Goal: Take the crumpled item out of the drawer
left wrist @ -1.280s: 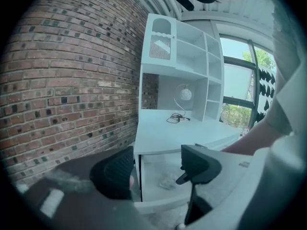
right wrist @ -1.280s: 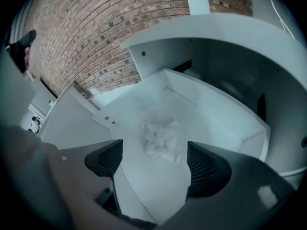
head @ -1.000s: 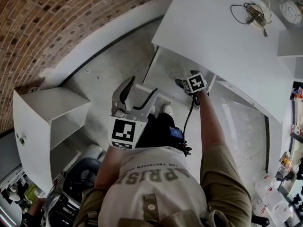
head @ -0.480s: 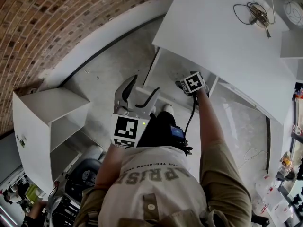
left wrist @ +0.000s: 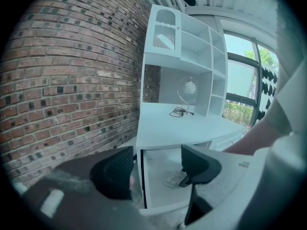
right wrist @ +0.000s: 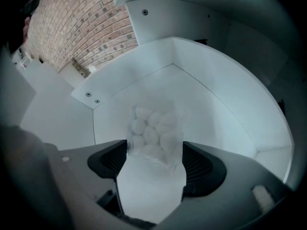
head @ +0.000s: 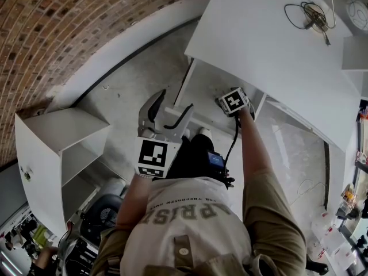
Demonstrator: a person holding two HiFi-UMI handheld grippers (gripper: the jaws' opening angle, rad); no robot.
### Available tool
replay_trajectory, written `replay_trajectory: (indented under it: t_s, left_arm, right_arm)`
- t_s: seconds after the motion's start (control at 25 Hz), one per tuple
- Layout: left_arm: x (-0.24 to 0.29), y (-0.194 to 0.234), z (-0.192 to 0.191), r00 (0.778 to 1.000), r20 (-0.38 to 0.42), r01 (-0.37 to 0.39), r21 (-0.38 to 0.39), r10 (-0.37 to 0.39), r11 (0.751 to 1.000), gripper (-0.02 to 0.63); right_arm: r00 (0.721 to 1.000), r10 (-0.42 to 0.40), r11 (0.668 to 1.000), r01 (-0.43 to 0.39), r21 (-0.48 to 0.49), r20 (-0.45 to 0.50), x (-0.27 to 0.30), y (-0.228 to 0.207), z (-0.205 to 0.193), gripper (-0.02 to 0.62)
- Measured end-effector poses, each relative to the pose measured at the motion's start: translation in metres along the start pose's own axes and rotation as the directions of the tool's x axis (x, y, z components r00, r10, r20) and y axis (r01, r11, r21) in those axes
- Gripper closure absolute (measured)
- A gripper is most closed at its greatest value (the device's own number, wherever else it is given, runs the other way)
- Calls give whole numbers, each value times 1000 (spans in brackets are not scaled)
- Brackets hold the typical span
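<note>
Low in the head view, the left gripper (head: pixel 171 105) hangs in the air in front of the person's shirt (head: pixel 190 223). Its jaws stand wide apart and nothing is between them. The left gripper view (left wrist: pixel 158 169) shows the same.

A bit farther up the frame, the right gripper (head: pixel 233 102) reaches down into the open white drawer (head: pixel 204 88). In the right gripper view, its jaws (right wrist: pixel 154 155) are wide and closing. The near end of the bag (right wrist: pixel 156 131) sits between the jaw tips. The pads are right beside the bag's sides, but I cannot tell if they touch it.

The bag is clear, crumpled and full of small white balls. It lies flat on the drawer floor (right wrist: pixel 211 109). Its long way runs from the bottom middle of the frame up toward the middle, pointing away from the gripper toward the back corner of the drawer.

Above the drawer is the white desk top (head: pixel 270 45), with a tangled cord (head: pixel 310 16) at the upper right. The brick wall (head: pixel 69 27) fills the upper left.
</note>
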State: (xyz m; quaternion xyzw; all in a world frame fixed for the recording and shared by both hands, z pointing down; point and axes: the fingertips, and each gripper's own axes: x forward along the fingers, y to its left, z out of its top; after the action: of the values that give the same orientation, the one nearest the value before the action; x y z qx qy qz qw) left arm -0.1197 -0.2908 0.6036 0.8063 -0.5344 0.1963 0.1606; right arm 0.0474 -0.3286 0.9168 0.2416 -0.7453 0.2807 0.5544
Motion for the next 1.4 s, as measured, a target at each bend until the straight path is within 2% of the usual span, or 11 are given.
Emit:
replay_trajectory:
  t_s: [0.16, 0.64, 0.84, 1.08, 1.4]
  left_arm:
    - [0, 4, -1, 1000, -2, -8, -5, 8, 1000, 279]
    - [1, 4, -5, 1000, -8, -18, -16, 18, 1000, 279]
    - [2, 3, -8, 1000, -7, -19, -16, 19, 1000, 279]
    - [0, 1, -10, 1000, -5, -19, -19, 19, 1000, 279]
    - [-7, -2, -8, 1000, -9, -7, -44, 6, 999, 279]
  right_arm:
    - [1000, 12, 1000, -12, -15, 1, 0, 2, 1, 241]
    - [1000, 22, 998, -21, -58, 20, -5, 2, 0, 429]
    - [999, 26, 998, -24, -65, 33, -7, 0, 0, 478]
    - [996, 26, 997, -20, -74, 81, -13, 0, 5, 512]
    - [990, 38, 996, -26, -87, 139, -41, 9, 8, 518]
